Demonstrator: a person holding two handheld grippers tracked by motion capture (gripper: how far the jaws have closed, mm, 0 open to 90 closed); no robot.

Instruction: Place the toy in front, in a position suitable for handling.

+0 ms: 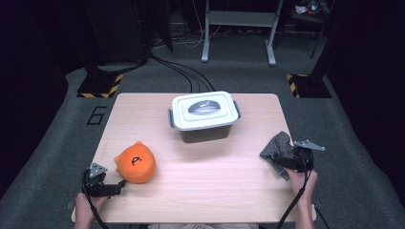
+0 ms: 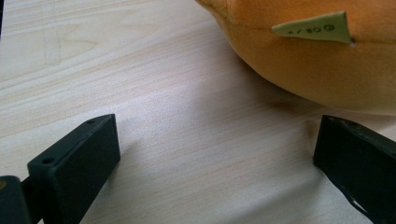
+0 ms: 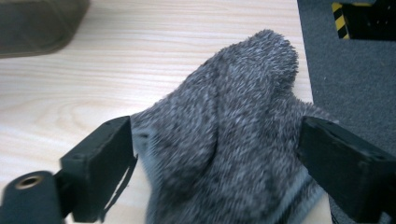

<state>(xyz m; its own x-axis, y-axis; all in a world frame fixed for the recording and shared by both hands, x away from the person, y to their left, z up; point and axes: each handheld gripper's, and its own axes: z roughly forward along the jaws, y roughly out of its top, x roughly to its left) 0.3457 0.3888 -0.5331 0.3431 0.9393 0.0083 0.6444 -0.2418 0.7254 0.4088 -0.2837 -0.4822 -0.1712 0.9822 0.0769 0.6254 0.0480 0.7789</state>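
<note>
I work in a lab or test bay, not a home. My counter (image 1: 200,167) is a bare pale wooden top standing alone on grey carpet (image 1: 47,143). Black drapes (image 1: 28,47) close off both sides. Yellow-and-black hazard tape (image 1: 101,86) marks two stand bases on the floor. Black cables (image 1: 184,71) run across the carpet toward a white metal frame (image 1: 239,28). A figure 6 (image 1: 97,115) is marked on the floor beside the counter.

Fuzzy grey knit cloth (image 3: 224,140), plush orange toy (image 1: 135,162), matt pale wood table (image 1: 200,171), smooth plastic box (image 1: 204,114).
</note>
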